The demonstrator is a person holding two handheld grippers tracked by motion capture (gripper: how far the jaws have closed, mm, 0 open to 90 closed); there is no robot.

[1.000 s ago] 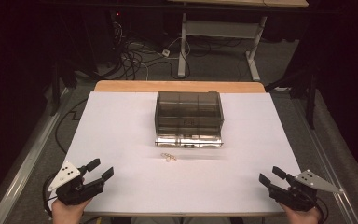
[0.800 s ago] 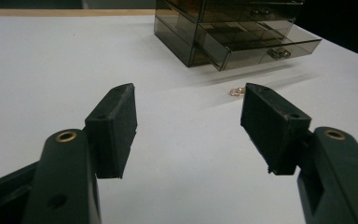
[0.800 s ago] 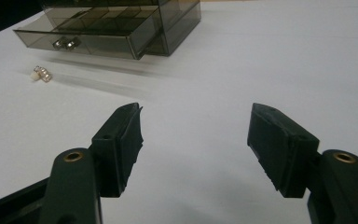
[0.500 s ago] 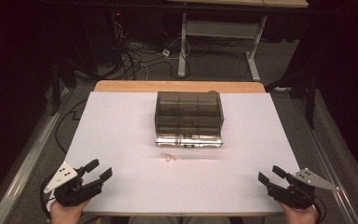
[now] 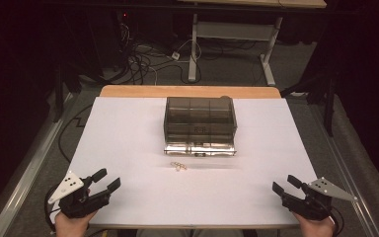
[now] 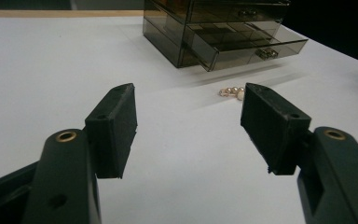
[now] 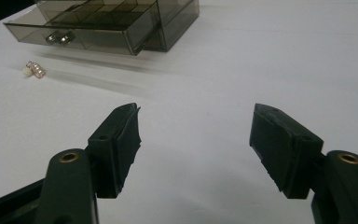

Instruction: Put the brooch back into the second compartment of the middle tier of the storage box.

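Note:
A smoky transparent drawer box [image 5: 200,120] stands at the middle back of the white table [image 5: 128,148], its bottom drawer [image 5: 200,148] pulled out toward me. A small pearl trinket [image 5: 178,166] lies on the table just in front of that drawer; it lies beyond the left gripper's jaws [image 6: 230,92] and at far left in the right gripper view [image 7: 33,69]. My left gripper [image 5: 106,179] rests at the front left corner, open and empty. My right gripper [image 5: 285,184] sits at the front right corner, open and empty.
Wooden table edge [image 5: 187,91] shows behind the white surface. Cables [image 5: 143,59] and a desk frame [image 5: 227,34] lie on the floor beyond. Metal rails run along both sides of the table.
Both grippers have drawn back slightly toward the front edge of the table. The drawer box and trinket have not moved.

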